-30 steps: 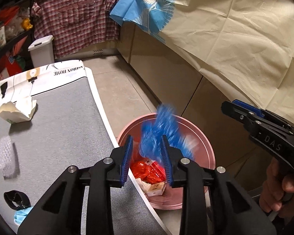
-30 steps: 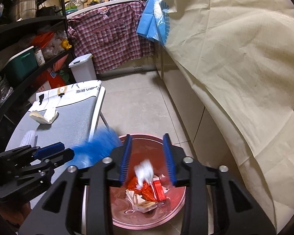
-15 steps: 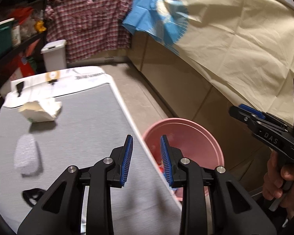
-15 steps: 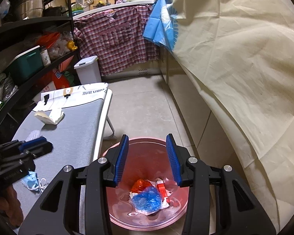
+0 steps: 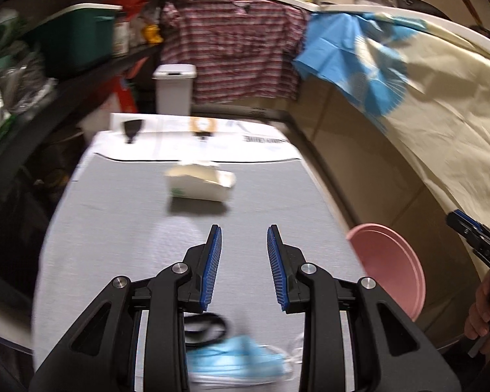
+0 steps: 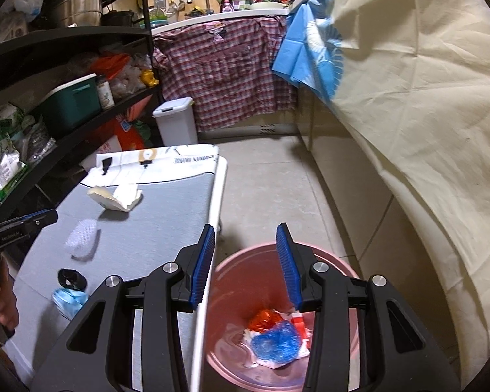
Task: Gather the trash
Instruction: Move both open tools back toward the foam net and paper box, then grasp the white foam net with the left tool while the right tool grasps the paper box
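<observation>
My left gripper (image 5: 244,232) hangs open and empty over the grey table (image 5: 121,228). Ahead of it lies a torn white paper box (image 5: 199,184). Just under its fingers are a blue face mask (image 5: 235,364) and a black loop (image 5: 205,325). My right gripper (image 6: 246,230) is open, empty, above the pink bin (image 6: 241,277) on the floor. In the bin lie a crumpled blue wrapper (image 6: 276,343) and red wrappers (image 6: 263,318). The right wrist view also shows the box (image 6: 114,197), a white bubble-wrap piece (image 6: 81,241), the mask (image 6: 67,300) and the left gripper (image 6: 45,218).
The pink bin (image 5: 375,227) stands right of the table's edge, beside the cloth-draped counter (image 6: 424,130). A white lidded bin (image 6: 176,121) stands beyond the table's far end. Black shelves (image 6: 65,36) with boxes run along the left. A printed bag (image 5: 196,137) covers the table's far end.
The blue wrapper left my left gripper and a white scrap left my right; the wrapper now lies in the bin. The left gripper swung from above the bin to over the table.
</observation>
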Action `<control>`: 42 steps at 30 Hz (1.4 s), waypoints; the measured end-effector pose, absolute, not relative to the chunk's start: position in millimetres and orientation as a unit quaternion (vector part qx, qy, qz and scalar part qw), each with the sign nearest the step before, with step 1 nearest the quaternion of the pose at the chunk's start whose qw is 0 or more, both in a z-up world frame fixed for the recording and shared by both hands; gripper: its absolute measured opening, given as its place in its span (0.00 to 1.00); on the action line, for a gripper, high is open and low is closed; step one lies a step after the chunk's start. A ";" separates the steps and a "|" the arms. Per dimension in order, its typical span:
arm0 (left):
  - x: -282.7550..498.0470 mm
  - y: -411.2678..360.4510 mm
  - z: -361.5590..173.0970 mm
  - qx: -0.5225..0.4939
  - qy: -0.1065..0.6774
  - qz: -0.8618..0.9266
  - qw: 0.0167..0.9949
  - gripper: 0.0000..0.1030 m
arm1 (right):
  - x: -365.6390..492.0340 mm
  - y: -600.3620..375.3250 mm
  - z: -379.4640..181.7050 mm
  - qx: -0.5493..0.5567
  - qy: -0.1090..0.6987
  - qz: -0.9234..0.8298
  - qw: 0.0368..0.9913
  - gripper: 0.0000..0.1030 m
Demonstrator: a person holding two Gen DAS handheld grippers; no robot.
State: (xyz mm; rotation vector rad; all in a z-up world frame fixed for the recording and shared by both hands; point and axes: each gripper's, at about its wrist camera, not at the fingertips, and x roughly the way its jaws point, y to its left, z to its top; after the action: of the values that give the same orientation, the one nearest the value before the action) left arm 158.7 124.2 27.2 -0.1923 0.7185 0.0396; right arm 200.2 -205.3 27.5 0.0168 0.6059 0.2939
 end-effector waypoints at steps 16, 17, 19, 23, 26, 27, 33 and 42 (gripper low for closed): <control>166.4 205.0 4.9 -0.137 0.369 0.052 0.918 0.28 | 203.1 -136.4 29.8 -0.002 0.269 0.238 0.933 0.23; 171.2 203.2 -2.9 -0.128 0.375 0.049 0.917 0.28 | 204.6 -129.5 27.9 -0.006 0.269 0.245 0.932 0.22; 176.7 203.0 -14.5 -0.122 0.386 0.043 0.913 0.28 | 206.3 -118.2 25.5 -0.012 0.269 0.254 0.929 0.22; 184.8 203.8 -30.7 -0.123 0.399 0.029 0.908 0.29 | 213.1 -93.5 21.2 -0.024 0.262 0.274 0.925 0.22; 190.3 204.8 -40.4 -0.126 0.412 0.024 0.902 0.31 | 219.7 -78.5 15.7 -0.031 0.262 0.284 0.922 0.22; 191.3 205.1 -42.4 -0.126 0.414 0.025 0.901 0.36 | 222.4 -73.7 13.3 -0.031 0.263 0.286 0.921 0.22; 196.8 208.6 -55.7 -0.140 0.432 0.012 0.891 0.42 | 236.2 -49.7 0.7 -0.033 0.273 0.305 0.912 0.22; 202.3 198.5 -69.6 -0.122 0.456 -0.005 0.881 0.27 | 254.2 -6.0 -22.2 -0.054 0.285 0.334 0.897 0.23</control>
State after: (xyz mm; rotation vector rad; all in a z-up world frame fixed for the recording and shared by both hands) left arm 202.3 198.5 -69.6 -0.2550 0.9505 -0.0101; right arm 254.2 -6.0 -22.2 -0.1128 0.5904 0.6912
